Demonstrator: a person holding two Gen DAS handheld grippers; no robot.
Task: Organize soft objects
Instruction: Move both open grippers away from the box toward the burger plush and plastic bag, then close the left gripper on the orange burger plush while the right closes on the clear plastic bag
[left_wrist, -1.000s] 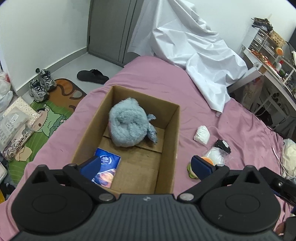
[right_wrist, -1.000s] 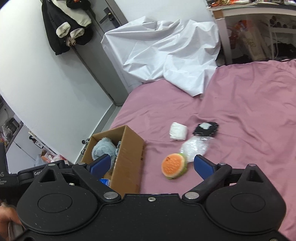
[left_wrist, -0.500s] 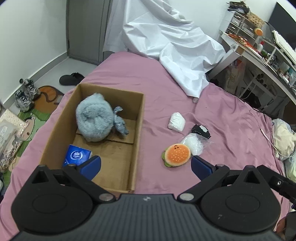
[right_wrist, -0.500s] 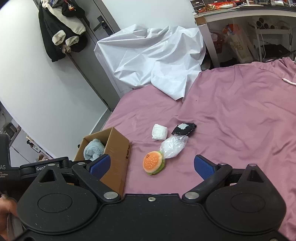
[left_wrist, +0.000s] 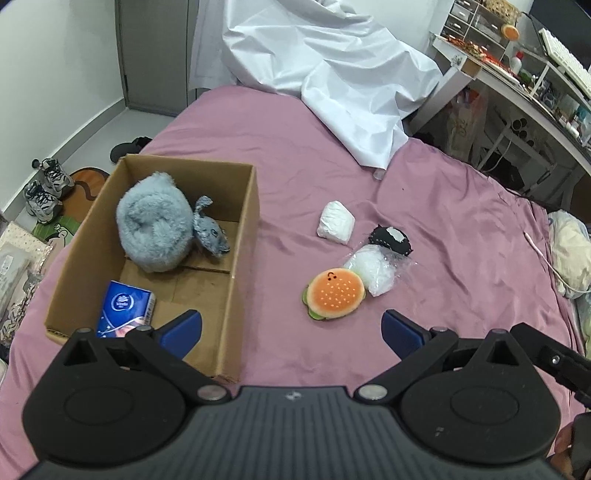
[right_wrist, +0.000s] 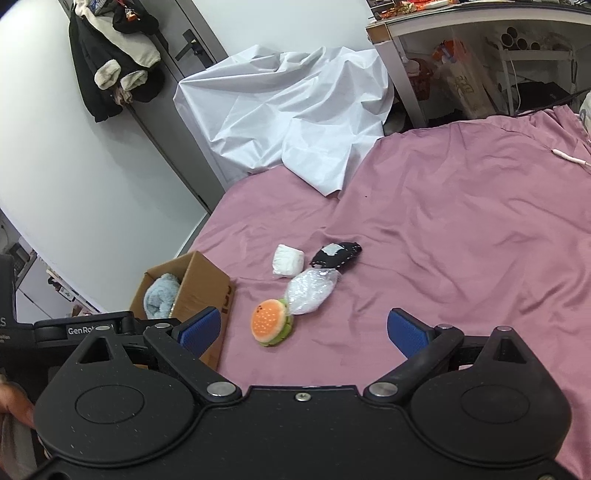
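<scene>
Left gripper (left_wrist: 291, 332) spread wide, blue pads (left_wrist: 183, 328) well apart, nothing between them; low in the left wrist frame, hovering above the pink bedspread (left_wrist: 295, 177). Just above the gap and slightly right of centre, the burger plush (left_wrist: 334, 293), orange bun up, flat on the bedspread, near the right pad but apart from it. Touching the burger's upper right edge, a clear plastic bag of white stuffing (left_wrist: 373, 267). Beyond that, touching the bag, a black pouch with a white patch (left_wrist: 391, 240); to its left, a white folded bundle (left_wrist: 335, 223), apart from the rest.

Left of centre, an open cardboard box (left_wrist: 243, 236), its near right corner just behind the left pad. Inside, at the far end, a grey-blue furry plush (left_wrist: 157, 227); at the near end, a blue tissue pack (left_wrist: 125, 308), lying flat beside the left pad in the picture. Upper middle of the frame, a crumpled white sheet (left_wrist: 332, 62) draped over the far edge of the bed.

Right gripper (right_wrist: 303, 330) likewise wide apart and holding nothing, low in the right wrist frame. Burger plush (right_wrist: 271, 323) on its edge just above the gap, left of centre, nearer the left pad. Bag of stuffing (right_wrist: 310, 290) leaning against it from the upper right; black pouch (right_wrist: 336, 254) and white bundle (right_wrist: 288, 260) further up. Cardboard box (right_wrist: 201, 288) at the left, partly behind the left pad, grey-blue plush (right_wrist: 160, 295) showing inside.
</scene>
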